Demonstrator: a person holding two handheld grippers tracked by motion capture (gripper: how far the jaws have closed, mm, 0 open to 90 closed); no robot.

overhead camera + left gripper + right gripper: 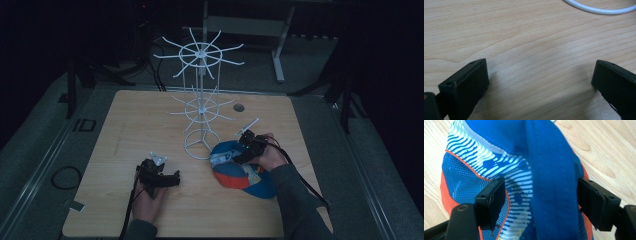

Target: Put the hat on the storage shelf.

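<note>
Quick count of what's on my bench right now. One light wooden square tabletop [150, 120]. One white wire display stand [201, 107], and it's got two spoked tiers: one wheel of hooks up top, one smaller wheel lower down, plus one round wire base ring. One blue and orange mesh cap with white stripes [240, 172], just the one, no spares. Two black two-jaw grippers, my left gripper [172, 179] and my right gripper [239, 157], each with two jaws, so four black jaws total. Two hands of mine holding them. One small round hole [238, 107] in the tabletop near the far edge.
</note>
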